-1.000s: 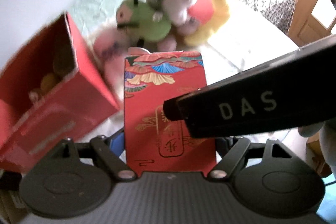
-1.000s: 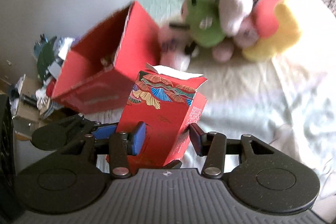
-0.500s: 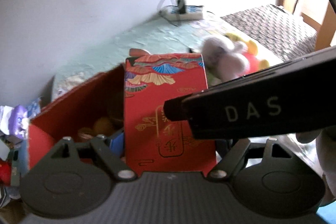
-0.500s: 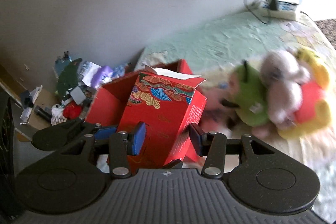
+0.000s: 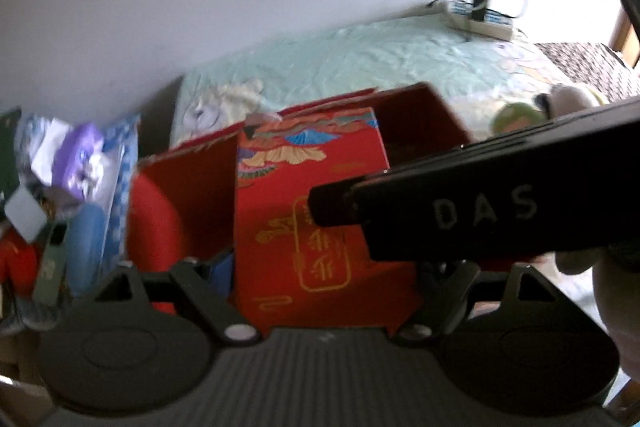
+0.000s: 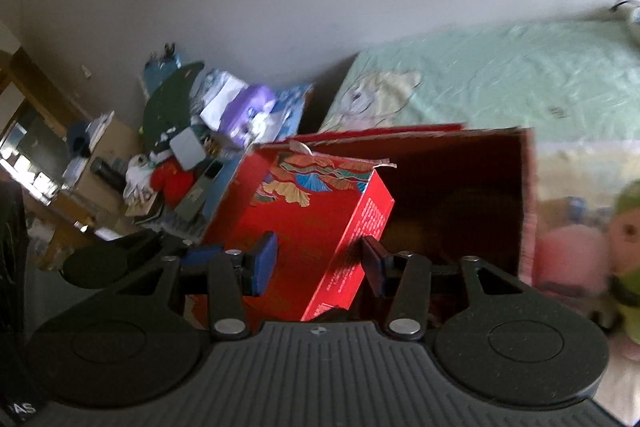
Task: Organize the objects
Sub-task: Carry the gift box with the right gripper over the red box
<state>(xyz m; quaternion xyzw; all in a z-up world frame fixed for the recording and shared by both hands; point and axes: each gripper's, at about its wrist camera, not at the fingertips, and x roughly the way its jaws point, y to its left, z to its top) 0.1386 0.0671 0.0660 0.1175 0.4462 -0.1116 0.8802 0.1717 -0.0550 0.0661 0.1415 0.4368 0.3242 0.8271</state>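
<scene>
both grippers are on the same small red carton (image 5: 316,227), the one w/ gold print and a fan pattern along its top; it fills the centre of both frames. in the left wrist view the left gripper (image 5: 326,287) has the carton wedged between its fingers, a blue pad (image 5: 222,269) visible on the left side, the right side hidden behind the other tool's black body across the right of frame, so pinching the carton is my read. in the right wrist view the right gripper (image 6: 320,263) sits w/ both blue pads (image 6: 264,259) against the carton's faces, closed on it, carton tilted w/ its torn top flap up. just behind the carton, centre to right of frame, is the big open red box (image 6: 524,195), dark inside, contents too dim to name. step in hand, judged: carrying the carton to the box to drop it in; it looks to be at or just over the box's near edge, can't tell if it's inside yet. next move prob needs lowering it into the box's free space, keeping it upright so it doesn't jam on the near wall, then spreading both sets of fingers together. plush toys (image 6: 600,239) blurry at right edge on the bed (image 6: 500,79); clutter pile (image 6: 208,131) left of centre, apart from the box.
</scene>
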